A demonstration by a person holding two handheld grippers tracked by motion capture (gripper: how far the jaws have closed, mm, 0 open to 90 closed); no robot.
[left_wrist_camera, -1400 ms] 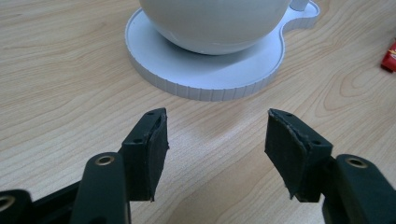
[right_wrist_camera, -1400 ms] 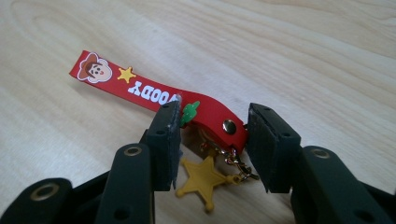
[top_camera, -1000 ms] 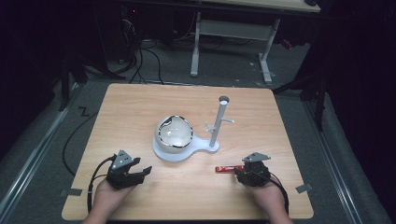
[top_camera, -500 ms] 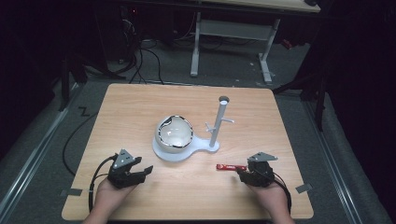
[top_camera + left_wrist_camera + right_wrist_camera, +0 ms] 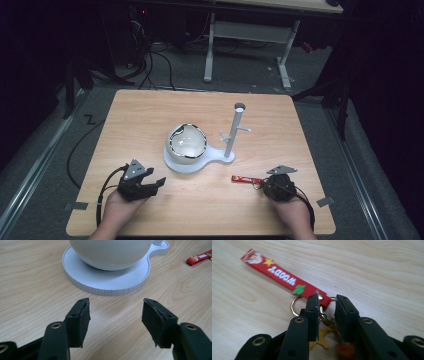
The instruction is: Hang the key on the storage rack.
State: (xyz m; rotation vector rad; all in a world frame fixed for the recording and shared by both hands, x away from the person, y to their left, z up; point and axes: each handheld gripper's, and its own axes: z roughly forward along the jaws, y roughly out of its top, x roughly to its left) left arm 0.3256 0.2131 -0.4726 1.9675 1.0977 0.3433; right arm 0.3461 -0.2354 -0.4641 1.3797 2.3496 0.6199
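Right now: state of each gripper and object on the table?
left gripper: open, holding nothing, on the table.
right gripper: jaws just closed, shut on red keychain.
red keychain: flat on the table, ring end between the jaws.
white bowl: tilted on its stand.
white stand: upright, pegs bare.

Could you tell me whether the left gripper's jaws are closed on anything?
No, the left gripper has its jaws standing apart over the bare table.
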